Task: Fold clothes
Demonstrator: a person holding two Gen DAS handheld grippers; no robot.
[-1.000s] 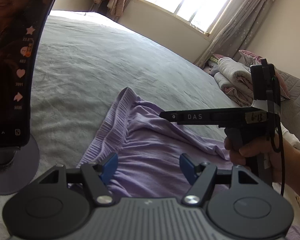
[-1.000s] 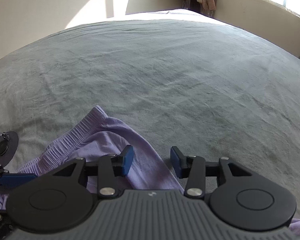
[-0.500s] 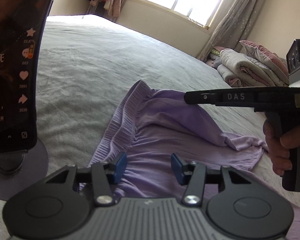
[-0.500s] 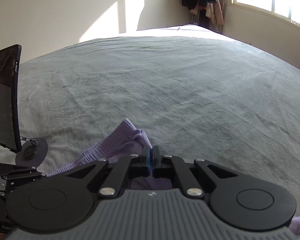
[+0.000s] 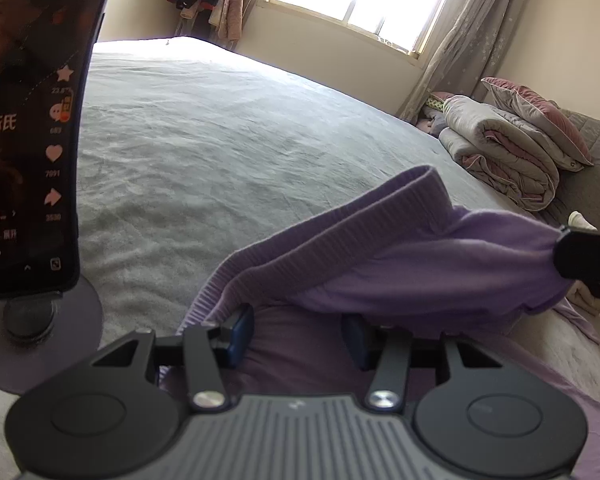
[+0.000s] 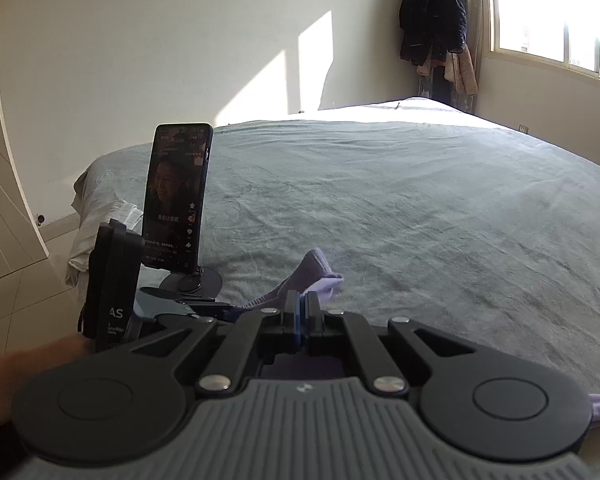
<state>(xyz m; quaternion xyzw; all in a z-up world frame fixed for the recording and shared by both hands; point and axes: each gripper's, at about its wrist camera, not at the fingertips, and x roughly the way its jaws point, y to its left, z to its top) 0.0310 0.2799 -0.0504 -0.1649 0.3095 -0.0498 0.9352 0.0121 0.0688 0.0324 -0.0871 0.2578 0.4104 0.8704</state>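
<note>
My right fingers (image 6: 301, 312) pinch the purple garment (image 5: 400, 256), lifting it off the bed (image 5: 240, 152) near its front edge. My left fingers (image 5: 296, 334) stand half open around slack cloth. It's soft, light and floppy; the ribbed waistband is best to grab.

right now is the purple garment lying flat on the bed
No, the right hand-held gripper holds part of the purple garment up off the bed, so the cloth hangs stretched in the air.
</note>
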